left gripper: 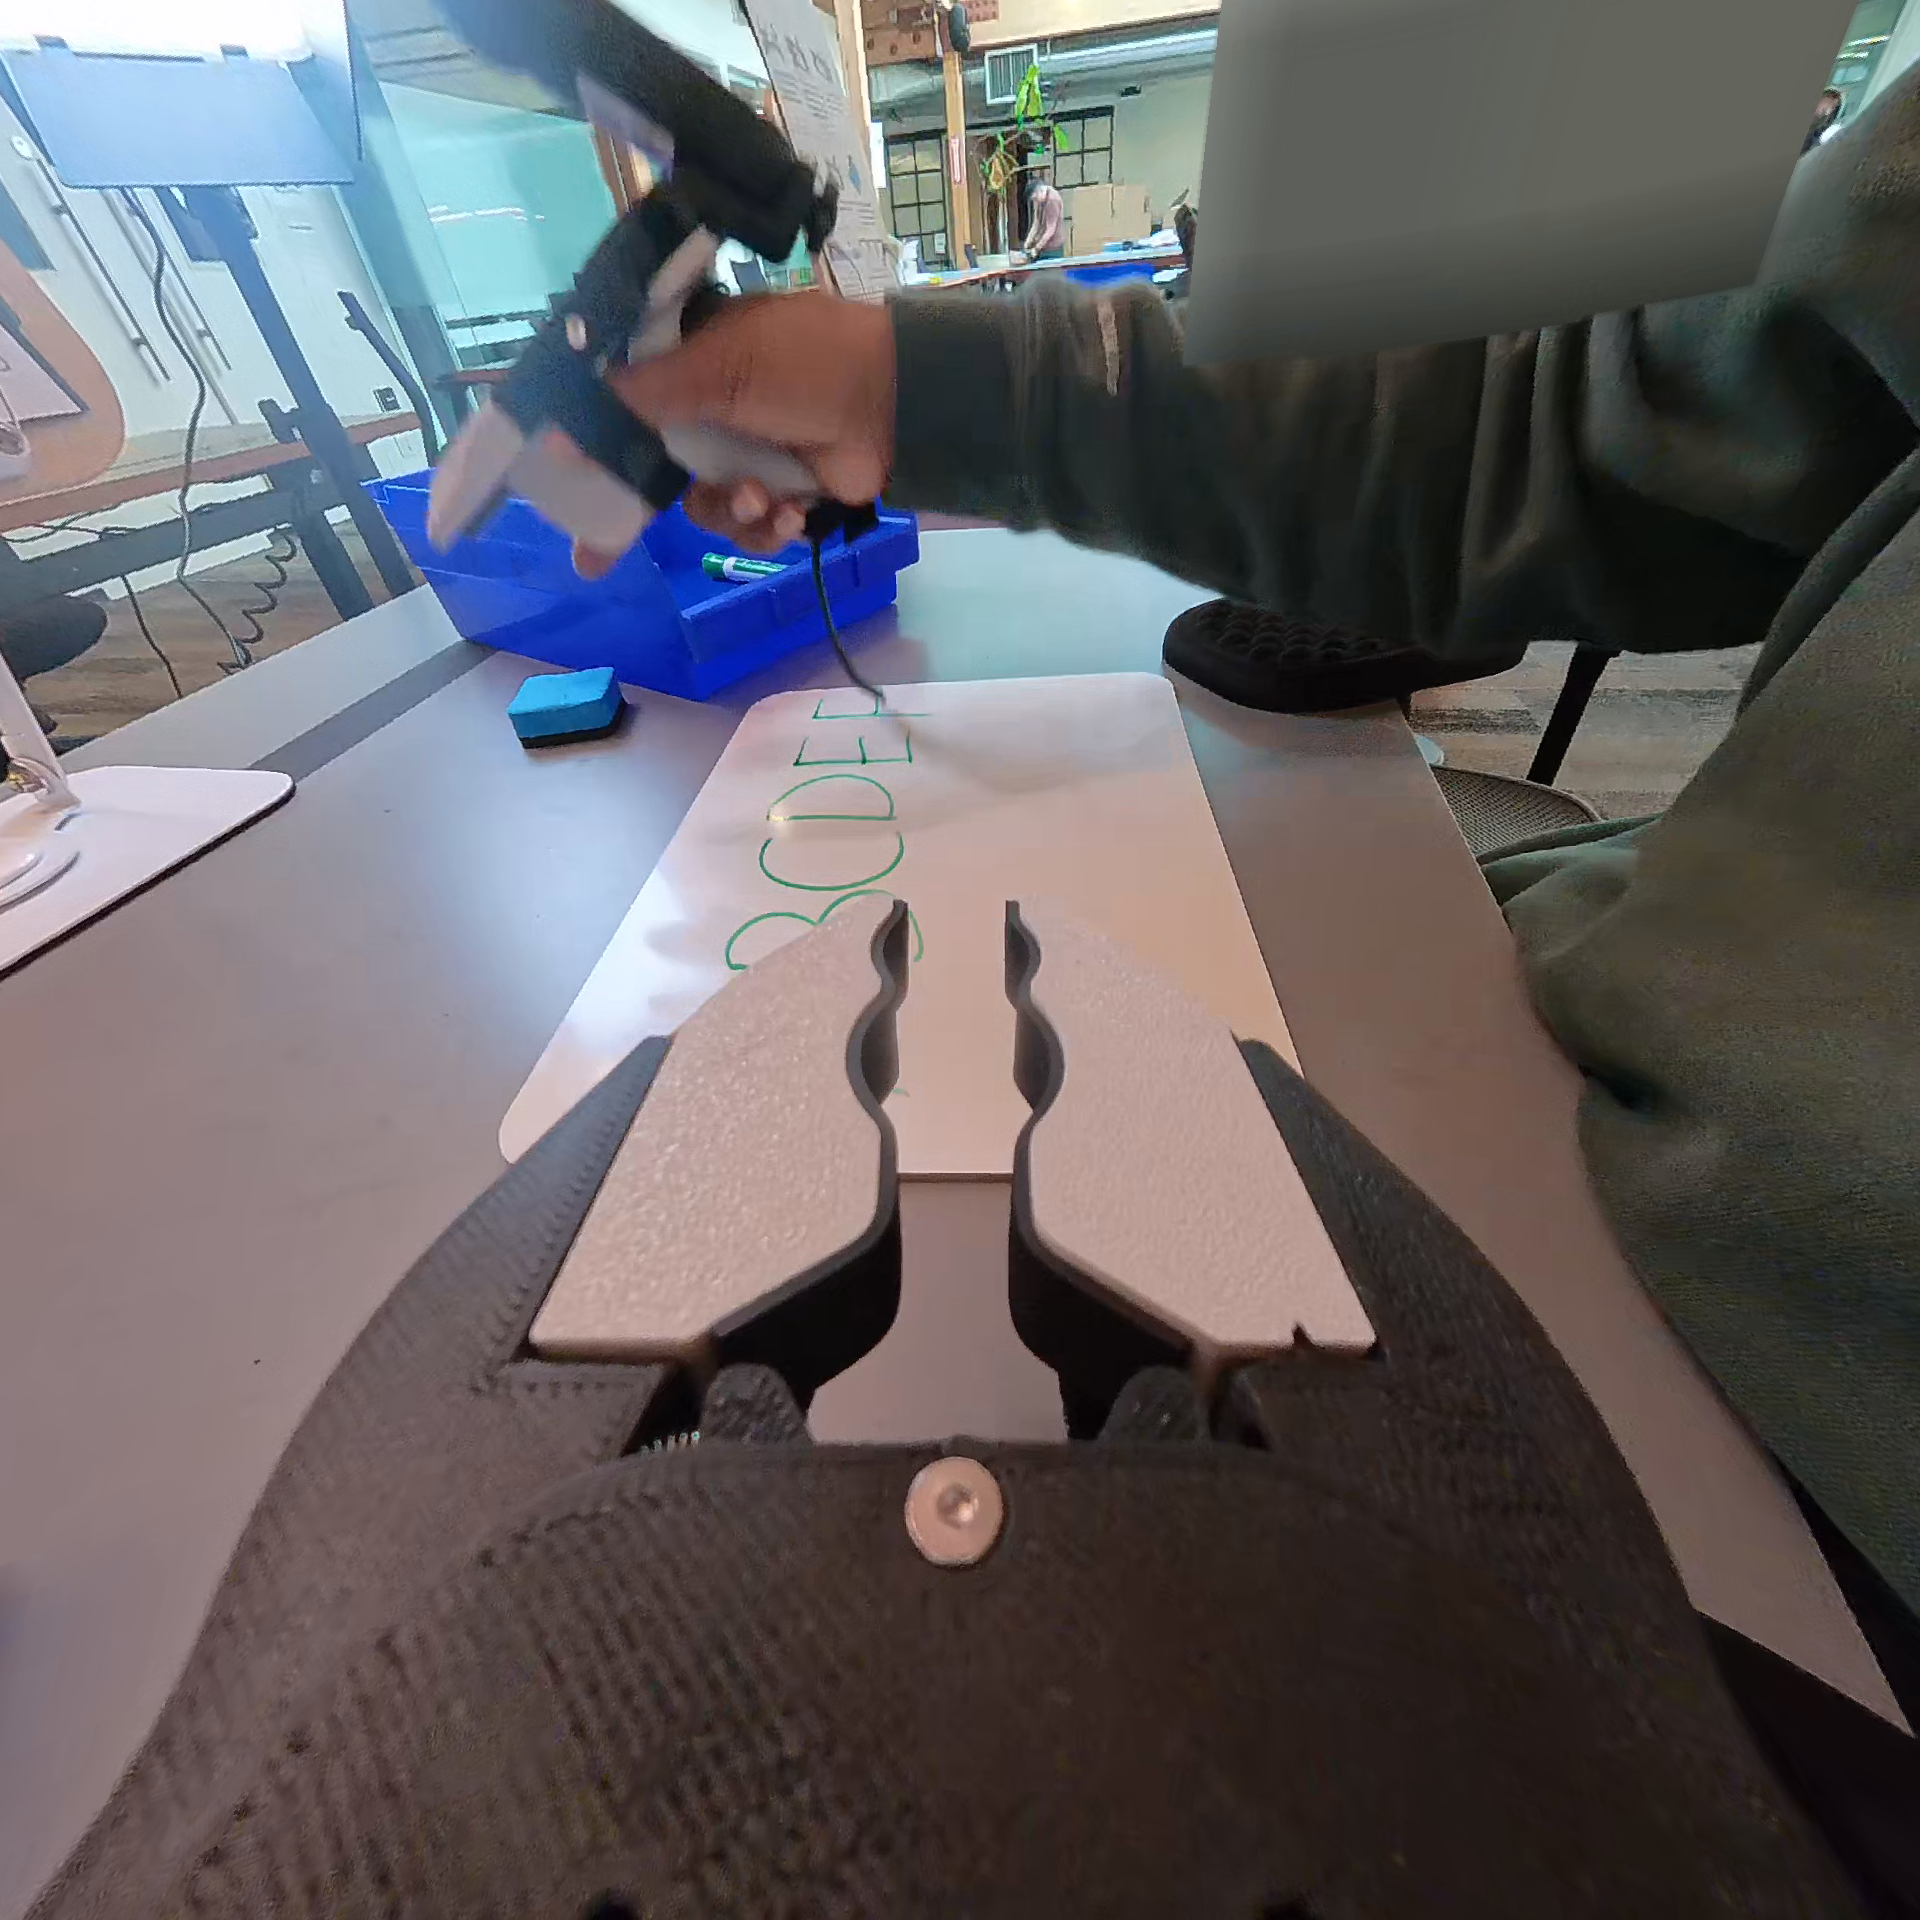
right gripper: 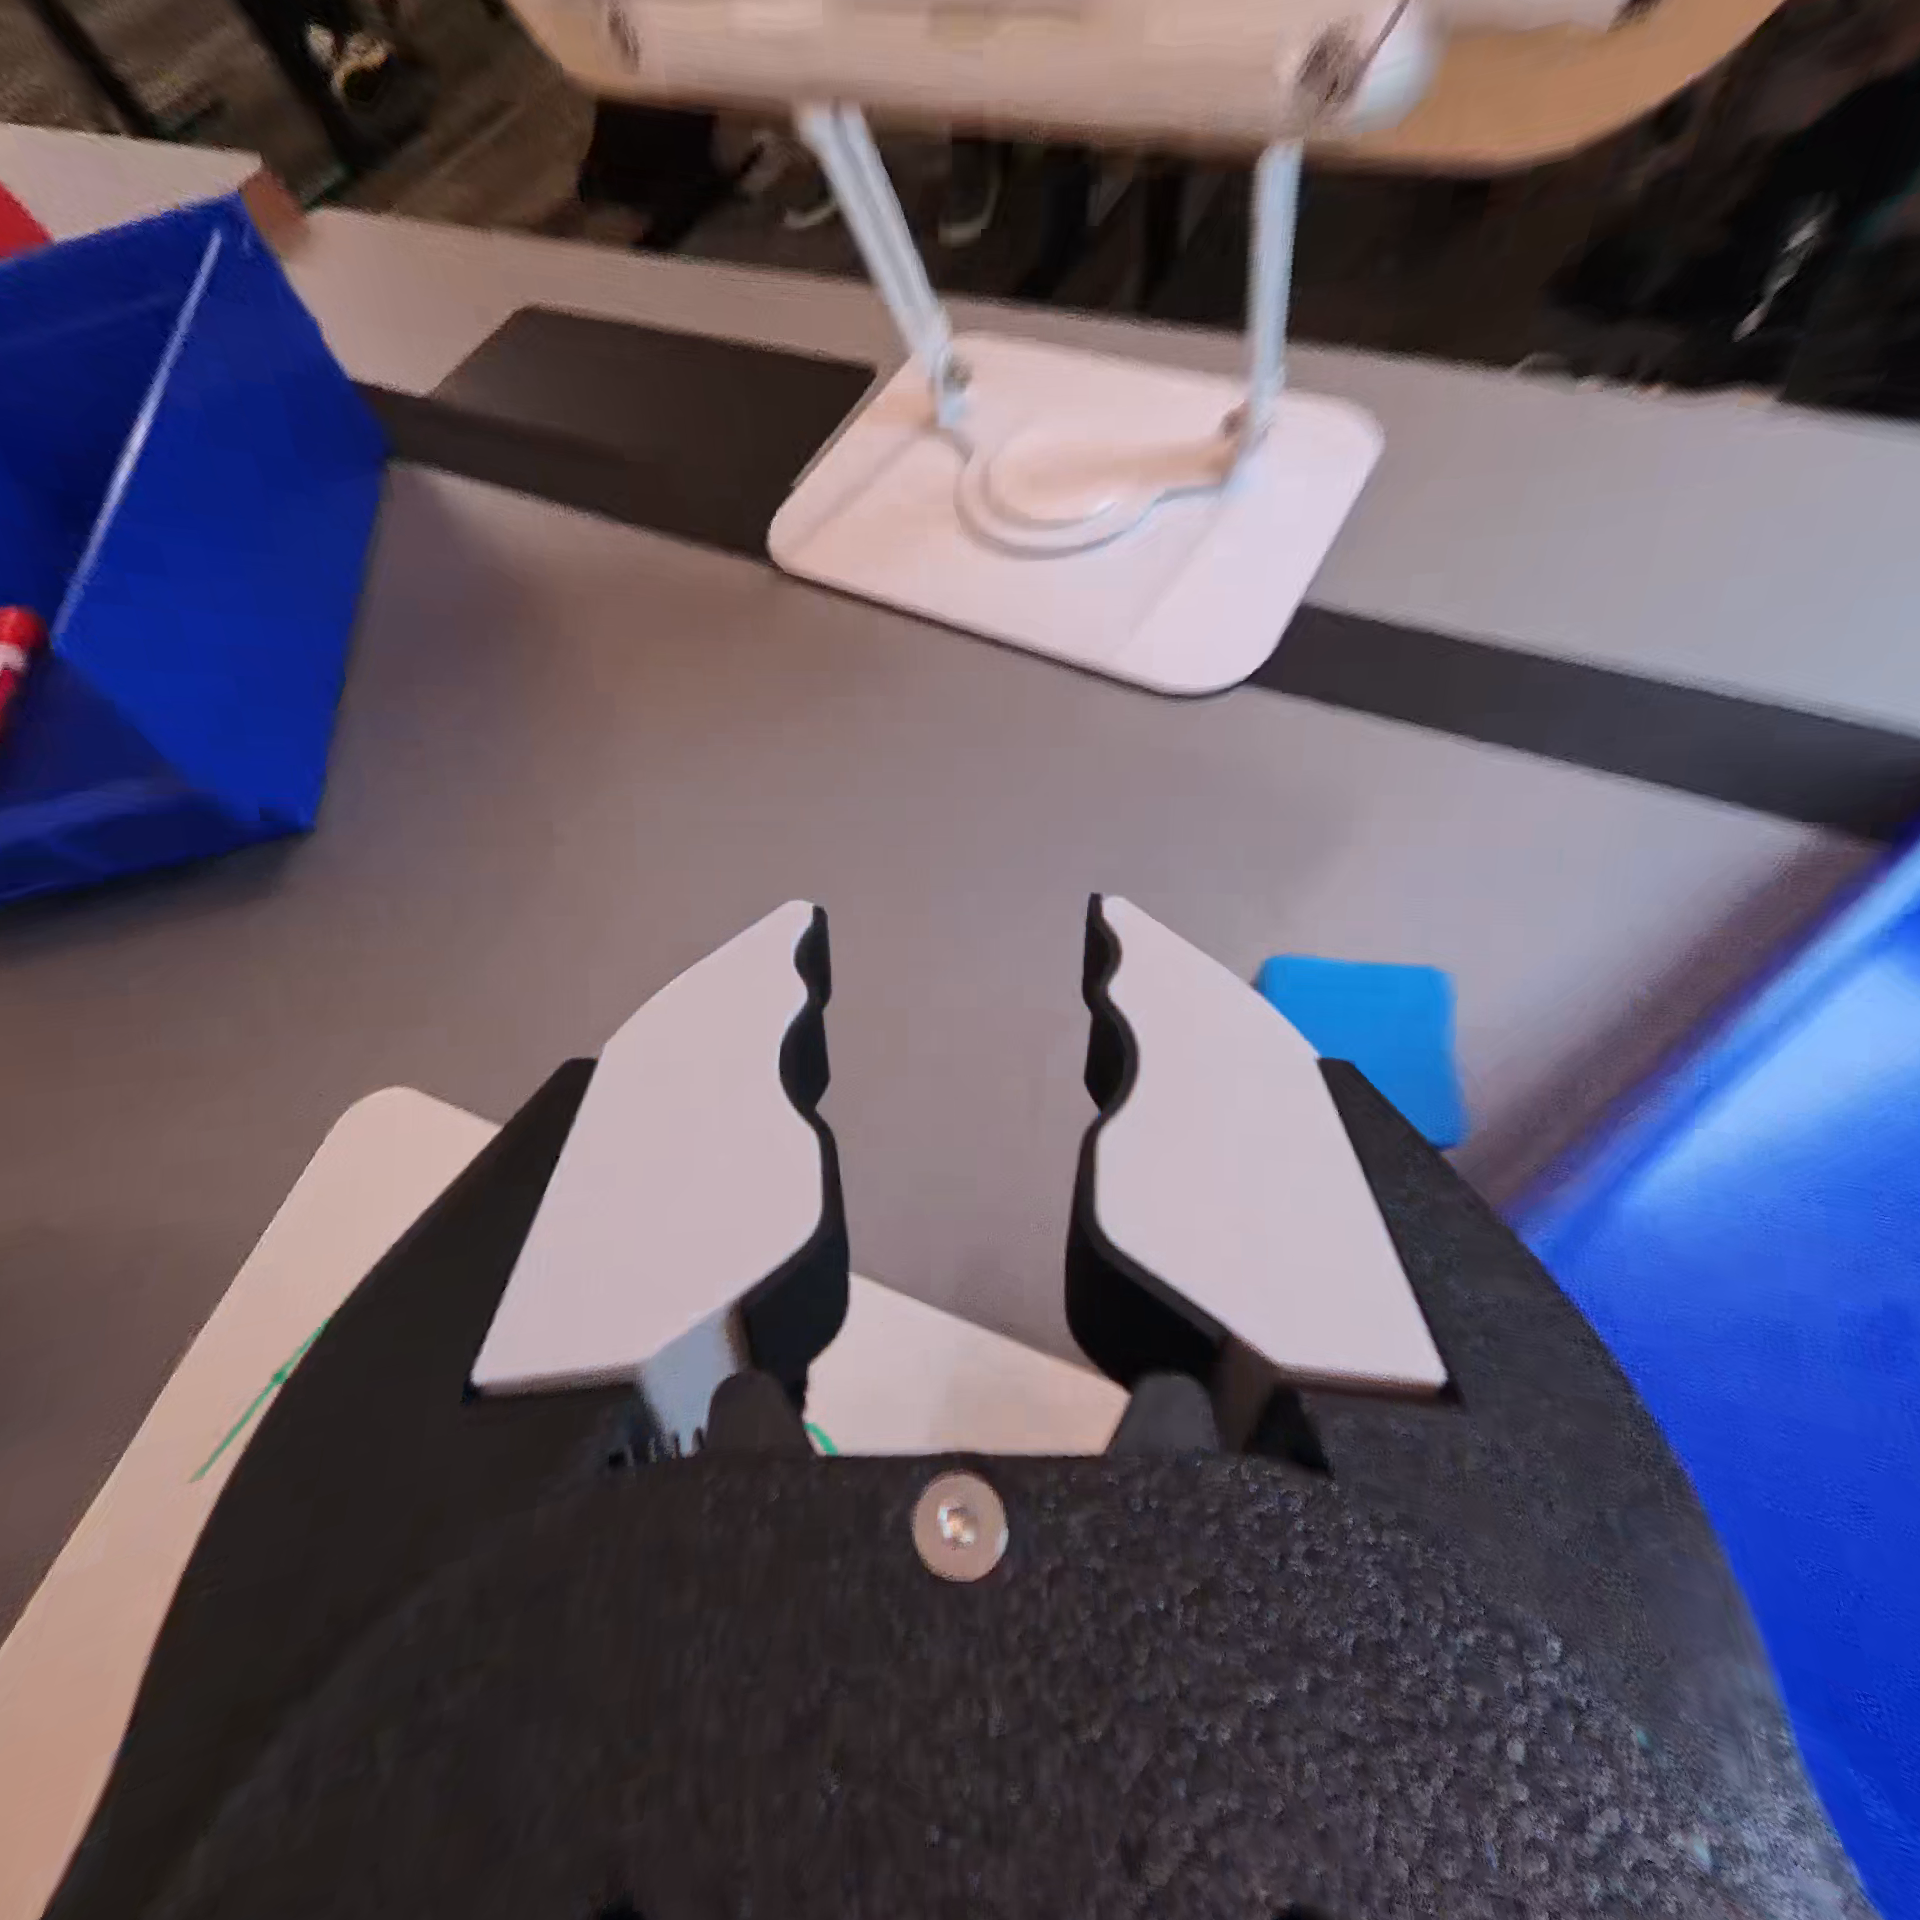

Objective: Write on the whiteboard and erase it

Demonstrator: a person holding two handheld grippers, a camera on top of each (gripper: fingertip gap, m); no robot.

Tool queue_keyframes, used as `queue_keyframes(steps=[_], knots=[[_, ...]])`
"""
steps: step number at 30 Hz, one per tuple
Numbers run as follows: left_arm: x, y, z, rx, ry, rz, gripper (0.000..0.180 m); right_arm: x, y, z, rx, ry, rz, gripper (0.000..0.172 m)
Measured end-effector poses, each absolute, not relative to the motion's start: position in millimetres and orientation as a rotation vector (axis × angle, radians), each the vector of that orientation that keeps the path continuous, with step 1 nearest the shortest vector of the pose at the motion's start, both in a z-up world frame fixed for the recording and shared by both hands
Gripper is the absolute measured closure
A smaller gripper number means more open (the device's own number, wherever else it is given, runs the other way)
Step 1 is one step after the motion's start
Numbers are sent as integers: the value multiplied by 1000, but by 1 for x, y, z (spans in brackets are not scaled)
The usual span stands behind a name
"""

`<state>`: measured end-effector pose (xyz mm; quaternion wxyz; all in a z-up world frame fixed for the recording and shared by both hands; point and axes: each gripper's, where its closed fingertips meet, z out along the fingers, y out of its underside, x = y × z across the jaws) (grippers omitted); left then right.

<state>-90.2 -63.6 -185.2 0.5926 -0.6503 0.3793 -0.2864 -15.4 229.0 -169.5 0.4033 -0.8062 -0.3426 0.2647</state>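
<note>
Both grippers released, holding nothing. Eraser (right gripper: pixel 1361 1039) lies just right of the right gripper (right gripper: pixel 951 935), near the whiteboard (left gripper: pixel 1039 831) far-left corner; right is nearer than left gripper (left gripper: pixel 956 935).

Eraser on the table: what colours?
The eraser is bright blue on top with a black base layer. It shows best in the left wrist view.

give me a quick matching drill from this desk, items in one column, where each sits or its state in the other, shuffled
1. eraser
2. green marker
3. whiteboard
4. right claw

a. lying inside the blue bin
b. open, nothing between its fingers
c. on the table beside the bin
d. flat on the table, green writing on it

Pairs: 1-c, 2-a, 3-d, 4-b
</note>
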Motion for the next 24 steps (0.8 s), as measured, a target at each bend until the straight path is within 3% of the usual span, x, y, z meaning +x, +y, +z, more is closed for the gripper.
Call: queue_keyframes(steps=[5, 13, 20, 24], knots=[[-92, -64, -185, -1514, 885, -653, 163, -2, 247, -244, -2186, -792, 472, 105], [-93, -62, -188, -1531, 885, -658, 163, 42, 280, -262, -2203, -738, 230, 83], [-92, -62, -190, -1534, 893, -660, 163, 44, 302, -269, -2243, -778, 283, 87], [-93, -62, -190, -1537, 895, -660, 163, 40, 303, -274, -2270, -808, 332, 109]])
